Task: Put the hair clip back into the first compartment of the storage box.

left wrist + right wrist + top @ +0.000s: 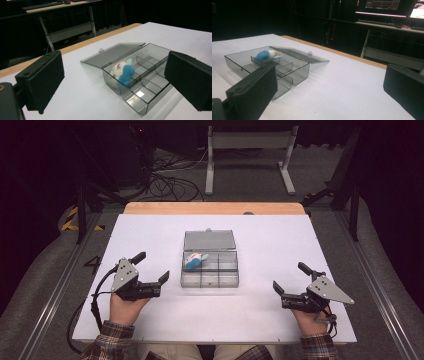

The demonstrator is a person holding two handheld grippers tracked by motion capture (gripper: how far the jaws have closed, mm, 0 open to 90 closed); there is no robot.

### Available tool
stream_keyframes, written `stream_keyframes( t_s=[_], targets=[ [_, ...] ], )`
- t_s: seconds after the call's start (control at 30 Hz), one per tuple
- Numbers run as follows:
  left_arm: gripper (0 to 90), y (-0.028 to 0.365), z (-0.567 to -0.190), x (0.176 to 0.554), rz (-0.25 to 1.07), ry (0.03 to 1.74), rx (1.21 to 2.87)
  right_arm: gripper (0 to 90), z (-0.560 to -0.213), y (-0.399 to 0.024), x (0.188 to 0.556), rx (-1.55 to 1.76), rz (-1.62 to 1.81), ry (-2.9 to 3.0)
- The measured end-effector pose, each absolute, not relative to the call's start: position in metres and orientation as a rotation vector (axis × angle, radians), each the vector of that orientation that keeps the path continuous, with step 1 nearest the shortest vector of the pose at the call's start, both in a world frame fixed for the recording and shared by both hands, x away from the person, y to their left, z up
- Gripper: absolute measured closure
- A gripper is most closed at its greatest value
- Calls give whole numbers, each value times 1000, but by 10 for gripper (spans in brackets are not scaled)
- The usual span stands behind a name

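Two tongs rest on a white counter [260, 315], one in each of a person's hands, with a clear plastic box [210, 268] lying between them and a little farther forward. The left tongs [152, 272] have their jaws spread apart and hold nothing; they point toward the box, which sits just ahead of them and to their right. The right tongs [289, 281] also stand with jaws apart and empty, and the box lies ahead of them to their left, somewhat farther off than from the left tongs.

The box is smoky grey and divided into small compartments. Its lid [209, 240] is open, folded flat onto the counter on the side away from both tongs. A small blue and white plush toy [194, 262] lies in the far compartment on the side nearer the left tongs.

In the left gripper view, the toy [123, 72] lies between the two black jaws, well beyond their tips. In the right gripper view, the box [269, 68] sits beyond the left jaw, with the toy [266, 55] at its far side.
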State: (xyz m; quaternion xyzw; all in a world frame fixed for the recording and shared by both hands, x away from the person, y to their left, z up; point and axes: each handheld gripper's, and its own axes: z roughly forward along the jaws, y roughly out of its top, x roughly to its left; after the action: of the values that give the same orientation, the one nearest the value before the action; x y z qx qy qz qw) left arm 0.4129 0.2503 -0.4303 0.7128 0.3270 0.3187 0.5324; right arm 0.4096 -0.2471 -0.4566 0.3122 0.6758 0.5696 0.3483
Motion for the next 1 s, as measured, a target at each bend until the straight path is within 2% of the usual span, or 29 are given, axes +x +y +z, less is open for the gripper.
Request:
stream_keyframes(
  t_s=[1.0],
  targets=[
    [25,296,-449,391,771,777,1633,2,-458,-247,411,823,1478,1752]
  ],
)
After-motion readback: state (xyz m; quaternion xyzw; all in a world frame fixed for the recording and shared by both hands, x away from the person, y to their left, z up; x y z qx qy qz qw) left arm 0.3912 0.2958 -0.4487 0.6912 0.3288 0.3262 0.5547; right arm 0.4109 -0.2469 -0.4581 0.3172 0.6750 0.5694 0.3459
